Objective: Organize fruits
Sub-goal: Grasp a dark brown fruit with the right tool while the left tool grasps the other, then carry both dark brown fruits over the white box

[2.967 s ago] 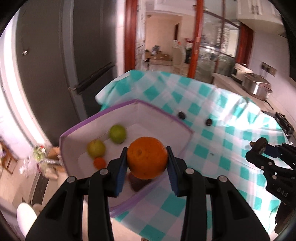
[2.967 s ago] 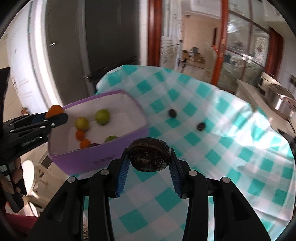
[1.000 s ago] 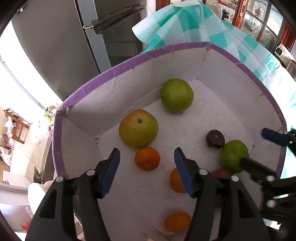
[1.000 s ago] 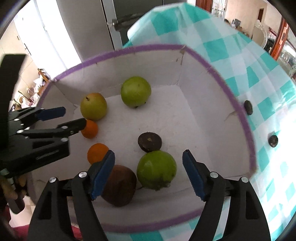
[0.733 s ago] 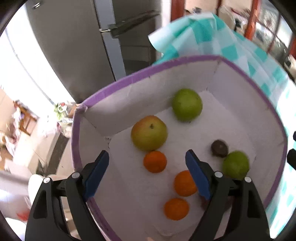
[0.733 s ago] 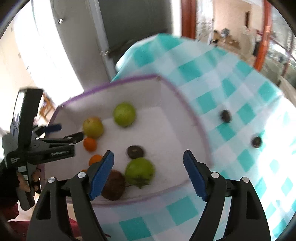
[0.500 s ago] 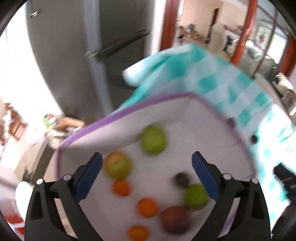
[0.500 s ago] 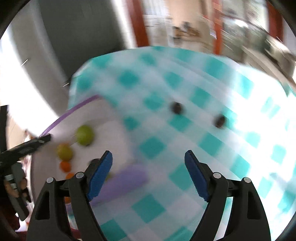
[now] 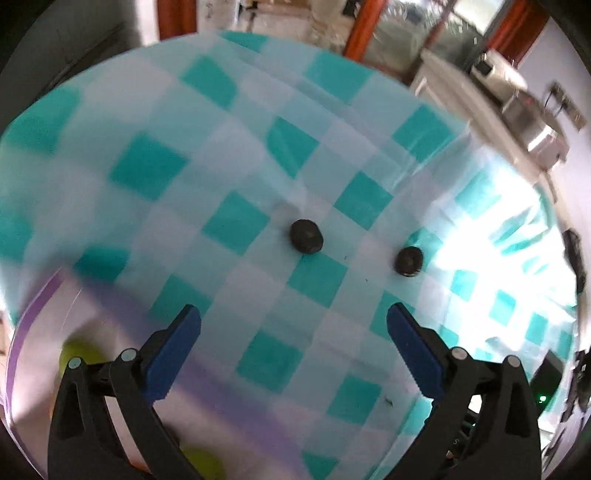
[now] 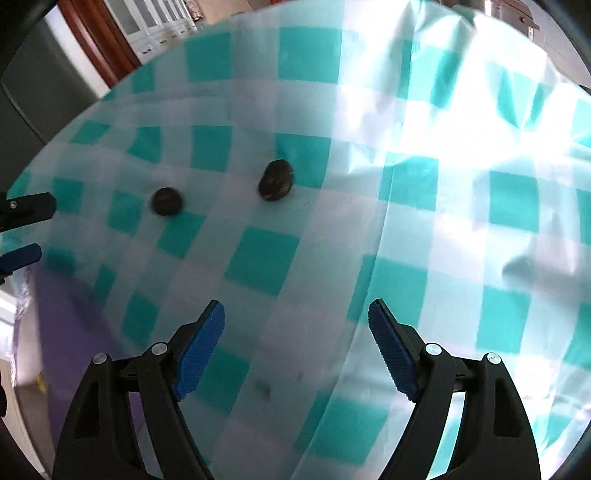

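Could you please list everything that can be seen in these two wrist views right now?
Dark fruits: two, blackish brown, on the tablecloth ahead of both claws, apart from each other; left one, right one.
Tablecloth: one, teal and white check, covering the table.
Box: one, purple rim, white inside, at the lower left edge of the left wrist view, blurred.
Green fruit: at least one, yellow-green, inside the box, blurred.
Metal pot: one, silver, on a counter at the upper right, beyond the table.
Wooden door frames: reddish brown, in the background.
Left claw: black with blue pads, open, empty.
Right claw: black with blue pads, open, empty.
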`<move>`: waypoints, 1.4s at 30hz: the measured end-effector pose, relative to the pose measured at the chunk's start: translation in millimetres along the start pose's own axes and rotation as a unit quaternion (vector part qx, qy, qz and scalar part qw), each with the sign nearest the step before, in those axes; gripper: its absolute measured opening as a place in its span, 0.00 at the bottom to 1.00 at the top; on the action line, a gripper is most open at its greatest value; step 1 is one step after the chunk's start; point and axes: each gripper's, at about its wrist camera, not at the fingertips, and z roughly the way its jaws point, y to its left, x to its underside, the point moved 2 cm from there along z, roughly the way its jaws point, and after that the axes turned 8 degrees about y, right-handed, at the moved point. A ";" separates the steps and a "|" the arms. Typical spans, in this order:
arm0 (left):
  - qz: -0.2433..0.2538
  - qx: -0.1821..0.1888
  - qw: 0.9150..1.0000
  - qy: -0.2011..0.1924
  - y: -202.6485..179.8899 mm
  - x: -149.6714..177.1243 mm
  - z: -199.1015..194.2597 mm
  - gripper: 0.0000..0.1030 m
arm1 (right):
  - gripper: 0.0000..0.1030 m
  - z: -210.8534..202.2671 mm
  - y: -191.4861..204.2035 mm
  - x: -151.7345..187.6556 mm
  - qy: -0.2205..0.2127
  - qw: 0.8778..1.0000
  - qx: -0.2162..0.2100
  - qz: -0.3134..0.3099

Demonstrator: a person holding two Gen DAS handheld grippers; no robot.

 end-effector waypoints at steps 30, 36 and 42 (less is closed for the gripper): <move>0.062 -0.074 0.994 0.048 -19.7 -79.1 127.3 0.39 | 0.35 49.2 8.6 -47.0 -0.043 0.997 0.061 -0.020; 0.067 -0.029 0.994 0.085 -32.8 -59.2 112.2 0.38 | 0.35 16.8 -11.0 -10.3 -0.050 0.997 0.054 -0.022; 0.106 0.011 0.991 0.077 -78.0 -3.1 63.9 0.38 | 0.35 -13.3 -46.7 51.2 -0.039 0.997 0.060 0.000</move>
